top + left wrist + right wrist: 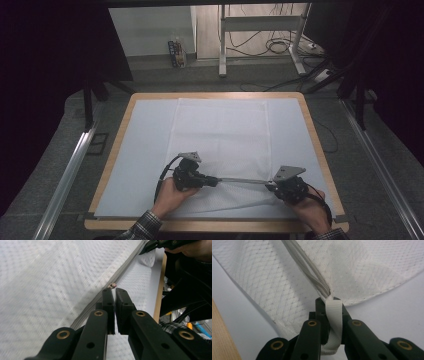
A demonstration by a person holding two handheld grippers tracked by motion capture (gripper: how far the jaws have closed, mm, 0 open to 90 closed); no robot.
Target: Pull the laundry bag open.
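Observation:
A white mesh bag (220, 135) lies flat on the table, with a grey zipper (244, 180) along its near edge. My left gripper (215, 180) is shut on the zipper pull (113, 293), just behind the small slider (112, 285). In the right gripper view, my right gripper (331, 301) is shut on a white ribbon loop (334, 312) at the zipper's (312, 275) end. The two grippers face each other along the taut zipper (125, 267). From the left gripper view, the right gripper (147, 250) shows at the top right, with a hand behind it.
A white sheet (145, 150) covers the wooden table (320, 145), whose edges show all round. Metal rails (70, 170) run along both sides on the grey floor. A metal frame (260, 25) and cables (275, 45) stand beyond the far edge.

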